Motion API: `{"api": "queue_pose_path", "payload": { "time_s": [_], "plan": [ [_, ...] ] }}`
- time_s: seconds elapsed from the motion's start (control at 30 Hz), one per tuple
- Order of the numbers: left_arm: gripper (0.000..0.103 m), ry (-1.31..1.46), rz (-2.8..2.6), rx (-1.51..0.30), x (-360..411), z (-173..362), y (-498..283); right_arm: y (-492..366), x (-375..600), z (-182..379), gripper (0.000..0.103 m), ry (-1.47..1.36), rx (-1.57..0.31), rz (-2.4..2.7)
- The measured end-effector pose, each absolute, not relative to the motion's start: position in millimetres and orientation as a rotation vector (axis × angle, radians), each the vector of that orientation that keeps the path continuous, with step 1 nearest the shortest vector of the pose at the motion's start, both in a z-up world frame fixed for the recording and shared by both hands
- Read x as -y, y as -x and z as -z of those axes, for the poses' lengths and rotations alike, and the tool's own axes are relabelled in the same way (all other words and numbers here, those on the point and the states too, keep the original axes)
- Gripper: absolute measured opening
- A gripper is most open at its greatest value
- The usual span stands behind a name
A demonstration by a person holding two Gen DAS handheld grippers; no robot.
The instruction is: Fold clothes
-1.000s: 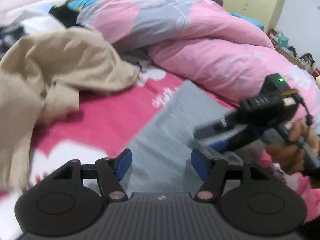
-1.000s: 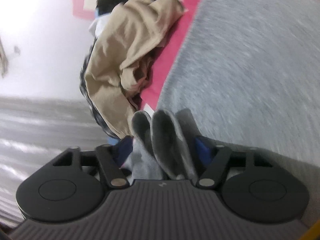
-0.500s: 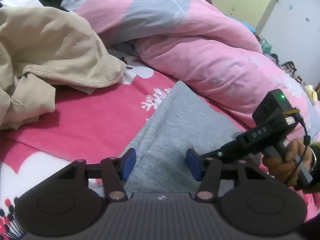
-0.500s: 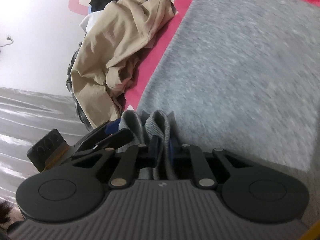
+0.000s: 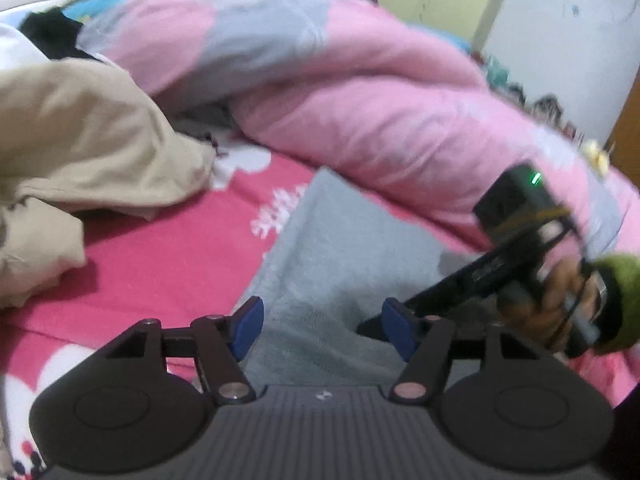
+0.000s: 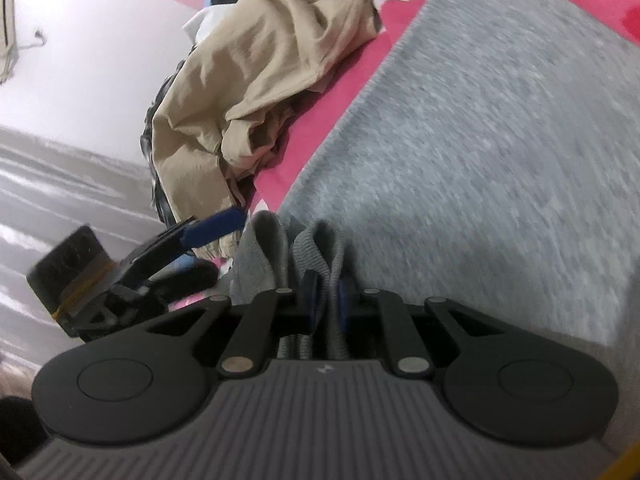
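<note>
A grey knit garment (image 5: 352, 248) lies flat on the pink-red bedsheet (image 5: 160, 264). My right gripper (image 6: 324, 298) is shut on its bunched ribbed edge (image 6: 320, 248), which folds up between the blue pads. In the left wrist view the right gripper (image 5: 500, 272) comes in from the right, held by a hand in a green sleeve. My left gripper (image 5: 322, 330) hovers low over the near part of the grey garment, jaws opening, pads not pressing the cloth. From the right wrist view the left gripper (image 6: 160, 256) shows at the left, beside the gripped edge.
A crumpled beige garment (image 5: 80, 140) lies on the sheet to the left, over darker clothes (image 6: 156, 148). A bulky pink and grey duvet (image 5: 360, 100) runs along the far side of the bed. Beyond the bed edge are a white wall (image 6: 100, 40) and grey floor (image 6: 60, 184).
The right gripper's jaws closed on the grey garment's bunched edge and stay closed. The left gripper moved down toward the grey garment and now appears in the right wrist view.
</note>
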State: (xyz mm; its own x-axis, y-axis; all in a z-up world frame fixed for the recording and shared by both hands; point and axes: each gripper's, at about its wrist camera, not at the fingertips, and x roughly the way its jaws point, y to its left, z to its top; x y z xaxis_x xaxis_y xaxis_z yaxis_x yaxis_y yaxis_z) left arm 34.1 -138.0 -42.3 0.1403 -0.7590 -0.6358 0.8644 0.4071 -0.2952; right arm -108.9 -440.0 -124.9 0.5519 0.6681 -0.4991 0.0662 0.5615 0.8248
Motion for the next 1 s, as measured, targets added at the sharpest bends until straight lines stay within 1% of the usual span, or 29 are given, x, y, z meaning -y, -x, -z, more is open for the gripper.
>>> {"api": "queue_pose_path", "payload": {
  "time_s": [0.07, 0.13, 0.17, 0.3, 0.37, 0.47, 0.57, 0.6, 0.63, 0.7, 0.8, 0.87, 0.93, 0.97, 1.0],
  "plan": [
    [0.061, -0.149, 1.168, -0.824, 143, 49, -38, 108, 440, 125, 0.009, -0.915, -0.933, -0.426],
    [0.047, -0.144, 1.150, -0.823, 142, 48, -39, 109, 441, 127, 0.009, -0.919, -0.931, -0.427],
    [0.046, -0.140, 1.161, -0.814, 140, 46, -38, 109, 442, 128, 0.009, -0.921, -0.929, -0.428],
    [0.047, -0.187, 1.167, -0.807, 140, 48, -35, 109, 443, 130, 0.010, -0.929, -0.924, -0.434],
    [0.049, -0.192, 1.144, -0.860, 143, 55, -40, 109, 443, 132, 0.010, -0.933, -0.924, -0.435],
    [0.043, -0.181, 1.130, -0.875, 146, 53, -41, 109, 444, 133, 0.009, -0.938, -0.922, -0.434],
    [0.011, -0.168, 1.151, -0.871, 139, 46, -37, 110, 443, 132, 0.010, -0.922, -0.916, -0.436],
    [0.002, -0.120, 1.176, -0.902, 135, 42, -36, 110, 442, 130, 0.010, -0.906, -0.910, -0.441],
    [0.001, -0.072, 1.202, -0.932, 131, 37, -34, 111, 442, 129, 0.010, -0.893, -0.905, -0.446],
    [0.001, -0.044, 1.228, -0.922, 129, 29, -25, 111, 444, 130, 0.010, -0.896, -0.900, -0.455],
    [0.001, -0.102, 1.225, -0.913, 140, 33, -21, 111, 445, 132, 0.010, -0.902, -0.894, -0.468],
    [0.005, -0.123, 1.186, -0.904, 142, 36, -26, 111, 446, 133, 0.010, -0.906, -0.894, -0.471],
    [0.018, -0.132, 1.145, -0.894, 138, 37, -33, 112, 446, 133, 0.010, -0.909, -0.893, -0.469],
    [0.022, -0.131, 1.135, -0.893, 136, 38, -36, 112, 445, 133, 0.010, -0.909, -0.894, -0.470],
    [0.030, -0.134, 1.132, -0.896, 135, 37, -40, 112, 445, 133, 0.010, -0.906, -0.896, -0.472]
  ]
}}
